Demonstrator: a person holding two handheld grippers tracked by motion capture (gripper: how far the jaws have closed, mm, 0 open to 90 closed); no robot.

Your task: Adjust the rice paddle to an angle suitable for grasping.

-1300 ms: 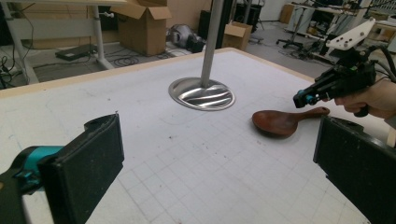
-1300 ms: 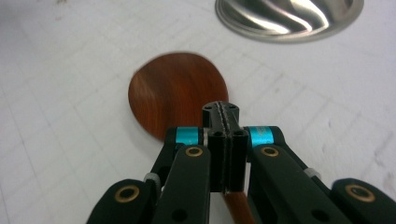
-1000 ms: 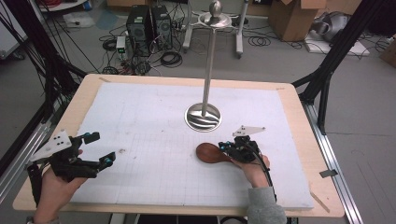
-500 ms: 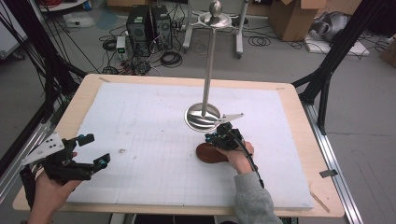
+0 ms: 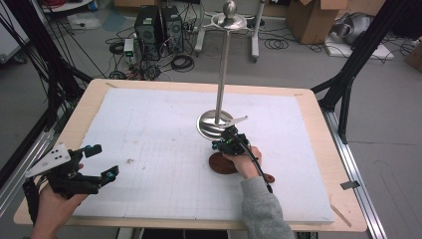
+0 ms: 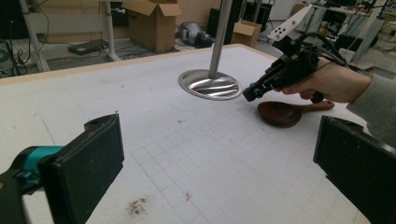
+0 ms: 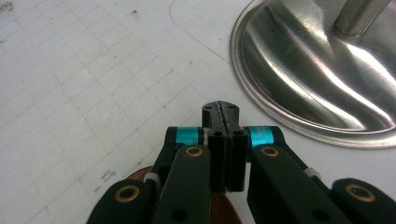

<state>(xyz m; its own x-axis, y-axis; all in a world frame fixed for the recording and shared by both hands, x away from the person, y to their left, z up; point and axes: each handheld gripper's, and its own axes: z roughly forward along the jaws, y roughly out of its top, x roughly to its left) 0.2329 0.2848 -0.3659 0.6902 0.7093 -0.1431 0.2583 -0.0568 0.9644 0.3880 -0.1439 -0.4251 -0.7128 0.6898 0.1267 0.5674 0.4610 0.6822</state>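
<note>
Roughly at the table's middle-right, one wooden spoon (image 5: pixel 224 163) lies flat on the white gridded mat (image 5: pixel 149 129), its round bowl toward the person's left and its handle running out to the right and slightly toward the near edge, where its tip shows past the sleeve (image 5: pixel 263 209). From the left tool view the same spoon (image 6: pixel 285 112) shows its dark bowl nearest the stand and its handle passing under the right hand (image 6: pixel 334 84).

The right tool (image 5: pixel 228 143) hovers just above the spoon's bowl, pointing toward the stand's base; its jaws are clenched together with nothing between them, as the right tool view makes plain, the two pads (image 7: pixel 219 154) pressed face to face. Below them a sliver of the spoon's brown rim (image 7: pixel 140 175) peeks out.

One metal stand (image 5: pixel 219 84) rises from a round, mirror-bright base (image 7: pixel 317 74) just beyond the right tool; a thin upright pole carries a small disc and ball at the top.

The left tool (image 5: pixel 102 162) is held at the near-left corner of the table (image 5: pixel 89 99), well apart from the spoon, its jaws released and spread wide, empty, aimed across the mat toward the stand.

No brand or writing can be read on the tools, spoon or stand. A few brown specks (image 6: pixel 137 205) mark the mat near the left tool.
</note>
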